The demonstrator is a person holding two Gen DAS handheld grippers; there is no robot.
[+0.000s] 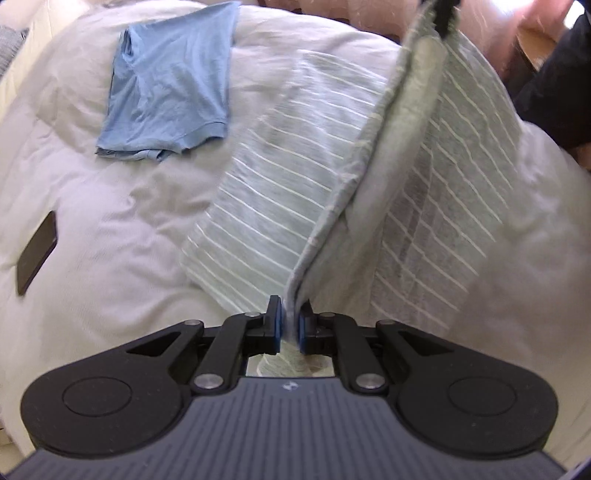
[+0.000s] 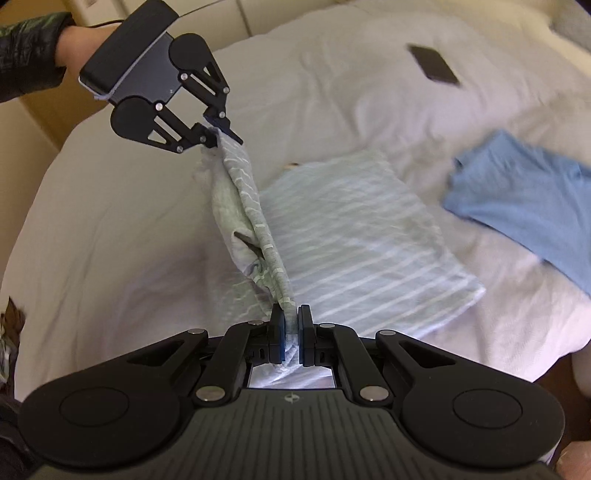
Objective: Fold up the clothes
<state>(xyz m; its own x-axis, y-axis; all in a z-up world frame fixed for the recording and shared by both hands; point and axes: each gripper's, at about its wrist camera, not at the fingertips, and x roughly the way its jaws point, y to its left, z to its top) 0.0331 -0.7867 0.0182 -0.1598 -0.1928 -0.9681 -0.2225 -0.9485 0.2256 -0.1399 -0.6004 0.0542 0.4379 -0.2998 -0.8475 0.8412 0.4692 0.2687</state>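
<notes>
A pale green garment with thin white stripes (image 1: 280, 184) lies partly flat on the white duvet (image 1: 110, 229), and one edge of it is lifted into a taut ridge. My left gripper (image 1: 291, 325) is shut on the near end of that ridge. At the far end, the right gripper (image 1: 445, 22) pinches the same edge. In the right wrist view my right gripper (image 2: 291, 328) is shut on the striped garment (image 2: 362, 236), and the left gripper (image 2: 219, 136) holds the other end, above the bed. A folded blue T-shirt (image 1: 170, 81) (image 2: 524, 199) lies apart on the duvet.
A dark phone (image 1: 37, 254) (image 2: 434, 64) rests on the duvet away from the clothes. A person's hand and dark sleeve (image 2: 33, 48) hold the left gripper. Pink fabric (image 1: 369, 14) sits past the bed's far edge. The bed's edge drops off at the left (image 2: 44, 129).
</notes>
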